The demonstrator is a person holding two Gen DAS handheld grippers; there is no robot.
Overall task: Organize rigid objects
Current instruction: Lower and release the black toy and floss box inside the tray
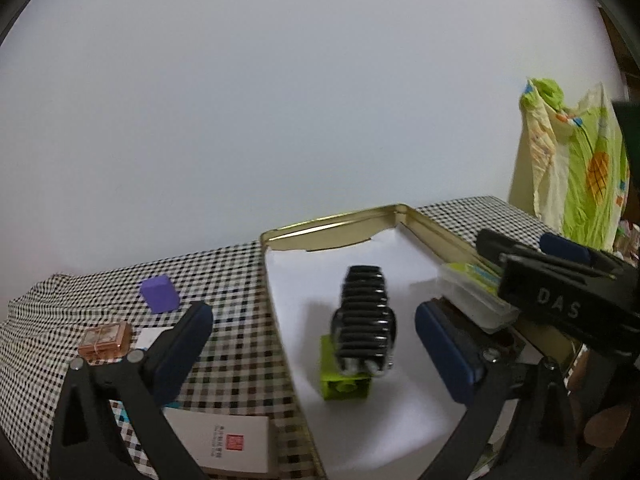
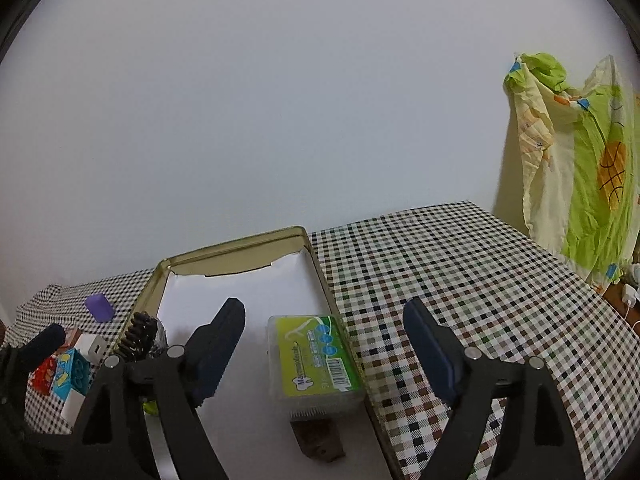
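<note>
A gold tin [image 1: 332, 226] lined with white paper lies on the checked tablecloth. Inside it a black ribbed object [image 1: 362, 320] rests on a green brick [image 1: 346, 386], slightly blurred. My left gripper [image 1: 316, 332] stands wide open around them, its pads clear of both. In the right wrist view my right gripper [image 2: 326, 336] is open around a clear box with a green label [image 2: 316, 360], which lies in the tin [image 2: 232, 246] on a brown block [image 2: 320, 440]. The pads do not touch the box. The black object [image 2: 140, 336] shows at left.
Left of the tin lie a purple block [image 1: 159, 288], a copper-coloured box [image 1: 106, 338] and a white card box [image 1: 224, 440]. Coloured bricks [image 2: 68, 372] and a white cube [image 2: 90, 346] sit there too. A green patterned cloth [image 2: 580, 168] hangs at the far right.
</note>
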